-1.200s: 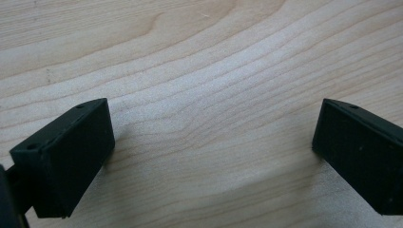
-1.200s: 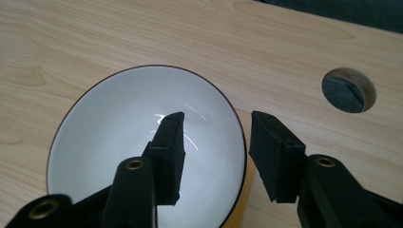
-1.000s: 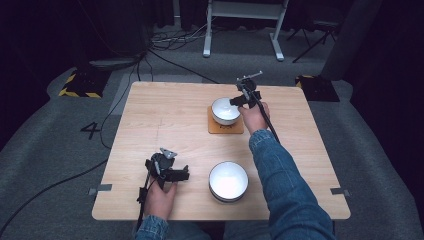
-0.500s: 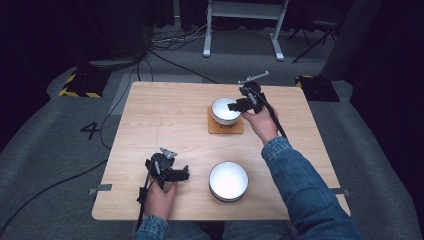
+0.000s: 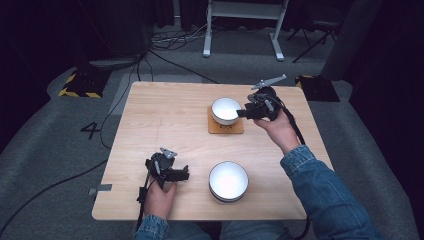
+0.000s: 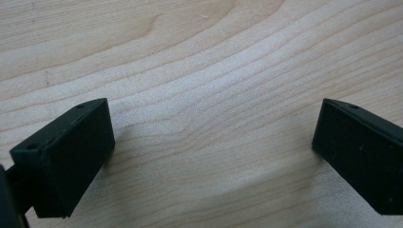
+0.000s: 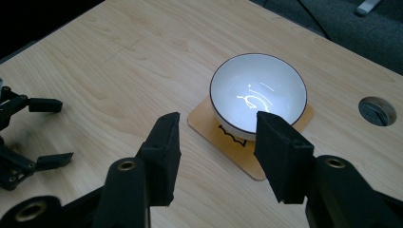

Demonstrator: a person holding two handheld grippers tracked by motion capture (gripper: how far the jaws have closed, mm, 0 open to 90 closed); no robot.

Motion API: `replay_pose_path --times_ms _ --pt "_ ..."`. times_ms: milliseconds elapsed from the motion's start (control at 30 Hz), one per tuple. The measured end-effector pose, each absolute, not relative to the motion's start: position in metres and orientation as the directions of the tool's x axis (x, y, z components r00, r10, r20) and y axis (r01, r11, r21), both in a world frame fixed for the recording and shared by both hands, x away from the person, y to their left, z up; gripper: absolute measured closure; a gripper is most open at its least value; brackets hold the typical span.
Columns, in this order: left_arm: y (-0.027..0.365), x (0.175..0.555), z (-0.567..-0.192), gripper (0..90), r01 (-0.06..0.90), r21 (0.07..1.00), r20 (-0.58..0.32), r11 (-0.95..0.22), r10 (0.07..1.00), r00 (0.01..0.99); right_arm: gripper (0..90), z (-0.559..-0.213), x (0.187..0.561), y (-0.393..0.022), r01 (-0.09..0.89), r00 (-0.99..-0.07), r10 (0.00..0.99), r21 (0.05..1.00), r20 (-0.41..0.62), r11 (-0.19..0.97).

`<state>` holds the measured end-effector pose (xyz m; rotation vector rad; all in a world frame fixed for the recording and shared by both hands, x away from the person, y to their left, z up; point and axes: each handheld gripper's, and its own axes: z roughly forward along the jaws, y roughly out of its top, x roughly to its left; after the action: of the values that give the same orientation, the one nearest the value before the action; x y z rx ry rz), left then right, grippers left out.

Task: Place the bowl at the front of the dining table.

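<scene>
A white bowl with a dark rim stands on a square wooden coaster at the table's far middle. My right gripper hovers just right of it, jaws open and pointing at its rim. In the right gripper view the bowl and coaster lie just beyond my open right gripper, with nothing between the jaws. A second white bowl sits near the front edge. Left of it my left gripper rests low, and my left gripper stands wide open over bare wood.
The wooden table has free room across its left half. A round cable hole lies in the top past the coaster. Cables and a yellow-black striped block lie on the grey floor behind.
My right gripper has drifted right and toward the person, from above the far bowl's rim to just beside it. The left gripper has stayed put.
</scene>
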<state>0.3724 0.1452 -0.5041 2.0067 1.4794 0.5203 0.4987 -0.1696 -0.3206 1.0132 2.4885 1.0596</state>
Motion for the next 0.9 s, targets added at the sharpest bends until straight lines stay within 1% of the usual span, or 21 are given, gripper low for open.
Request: replay_pose_path --times_ms 267,633,900 --pt "0.145 0.372 -0.504 0.3 0.722 0.658 -0.031 -0.212 0.951 0.307 49.6 -0.316 0.484 -0.188 0.497 -0.729 0.683 0.722 0.045 0.482" --pt "0.144 0.373 -0.504 0.3 0.726 0.655 -0.032 -0.208 0.953 0.301 48.4 -0.323 0.461 -0.217 0.487 -0.750 0.660 0.707 0.038 0.513" --pt "0.144 0.373 -0.504 0.3 0.726 0.656 -0.032 -0.207 0.953 0.301 47.9 -0.329 0.443 -0.242 0.490 -0.741 0.671 0.715 0.041 0.498"
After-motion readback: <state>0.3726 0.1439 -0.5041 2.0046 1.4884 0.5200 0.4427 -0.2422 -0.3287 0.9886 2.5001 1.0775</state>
